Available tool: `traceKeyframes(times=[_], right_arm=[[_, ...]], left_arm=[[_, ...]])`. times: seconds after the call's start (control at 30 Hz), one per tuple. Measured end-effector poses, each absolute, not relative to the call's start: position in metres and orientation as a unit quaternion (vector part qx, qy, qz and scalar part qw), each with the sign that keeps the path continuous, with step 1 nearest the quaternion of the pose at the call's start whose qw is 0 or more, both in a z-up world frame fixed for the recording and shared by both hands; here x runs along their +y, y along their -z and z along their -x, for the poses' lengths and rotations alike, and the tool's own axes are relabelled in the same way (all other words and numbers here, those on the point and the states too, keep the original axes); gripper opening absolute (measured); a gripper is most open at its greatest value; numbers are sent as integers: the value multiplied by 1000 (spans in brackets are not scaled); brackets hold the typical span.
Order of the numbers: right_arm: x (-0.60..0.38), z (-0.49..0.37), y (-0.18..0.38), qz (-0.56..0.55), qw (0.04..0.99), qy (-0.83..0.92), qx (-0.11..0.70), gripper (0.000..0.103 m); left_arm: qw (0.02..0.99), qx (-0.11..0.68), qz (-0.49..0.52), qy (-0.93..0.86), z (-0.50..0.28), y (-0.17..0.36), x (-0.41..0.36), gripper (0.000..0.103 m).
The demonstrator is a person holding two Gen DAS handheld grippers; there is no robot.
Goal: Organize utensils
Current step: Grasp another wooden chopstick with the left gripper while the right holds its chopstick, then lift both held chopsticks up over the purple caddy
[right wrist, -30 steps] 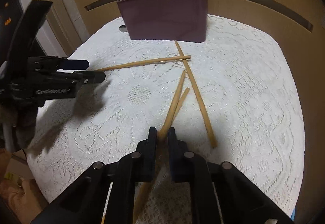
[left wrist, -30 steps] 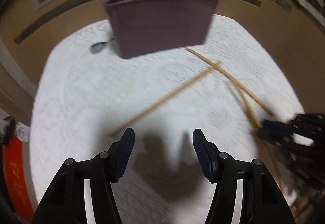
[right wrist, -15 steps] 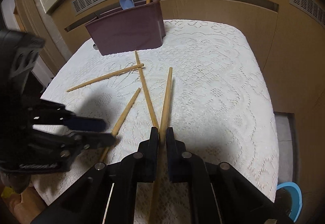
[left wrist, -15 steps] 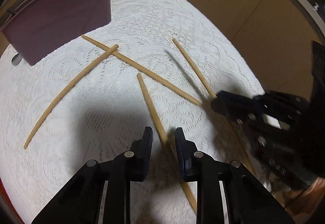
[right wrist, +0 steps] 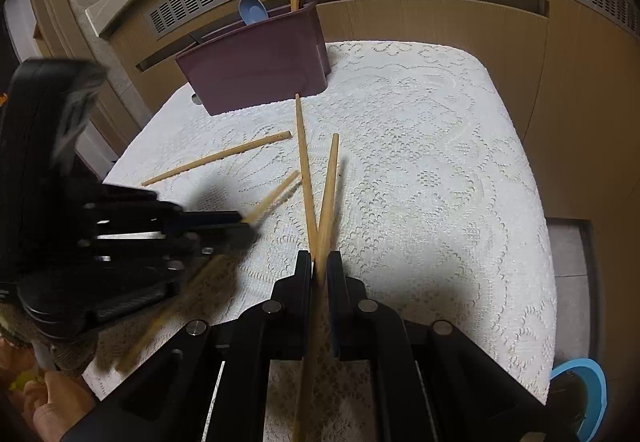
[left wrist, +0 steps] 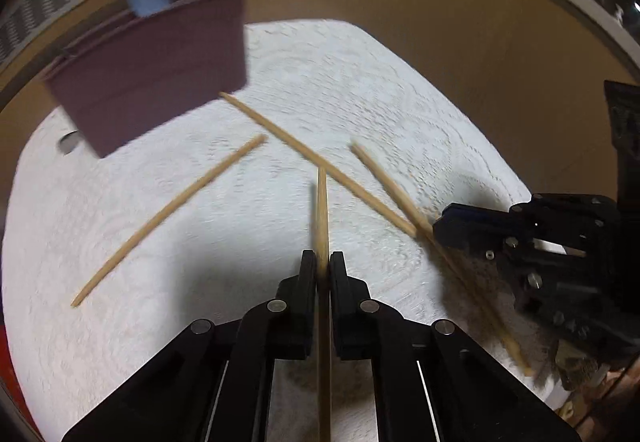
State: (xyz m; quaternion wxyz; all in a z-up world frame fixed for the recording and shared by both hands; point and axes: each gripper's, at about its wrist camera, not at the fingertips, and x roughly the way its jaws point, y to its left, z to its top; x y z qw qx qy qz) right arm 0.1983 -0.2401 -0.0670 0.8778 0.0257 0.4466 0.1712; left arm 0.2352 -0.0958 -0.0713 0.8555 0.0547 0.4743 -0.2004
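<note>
Left wrist view: we've got one chopstick (left wrist: 322, 217) clamped between the jaws of our left gripper (left wrist: 322, 266), pointing out over the white lace cloth (left wrist: 360, 81).

Our right gripper (right wrist: 319, 266) has its jaws clenched on a second chopstick (right wrist: 329, 193), which crosses a third chopstick (right wrist: 304, 157) lying on the cloth. A fourth chopstick (right wrist: 218, 158) lies off to the left, and the purple holder (right wrist: 256, 73) stands at the far edge with a blue spoon (right wrist: 253, 9) poking out.
</note>
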Motion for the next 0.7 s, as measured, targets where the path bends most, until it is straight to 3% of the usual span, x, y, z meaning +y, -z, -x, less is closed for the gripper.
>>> traceKeyframes(times=[0.13,0.27,0.43,0.5,0.7], right_arm=[[-233,-215,67,-11,878,-161,451,9],[-226,-234,76,6,872,-141,469,18],[-211,-240,83,57,874,-121,467,18],[-206,-239,83,68,871,-129,470,8],[-214,-219,59,26,875,-155,459,7]], left_arm=[[879,442,-20,176,-227,58,-68,7],[884,434,11,171,-222,50,-44,7],[887,427,37,172,-212,46,-22,7],[887,425,45,173,-211,47,-18,7],[895,401,66,185,-196,29,-6,7]])
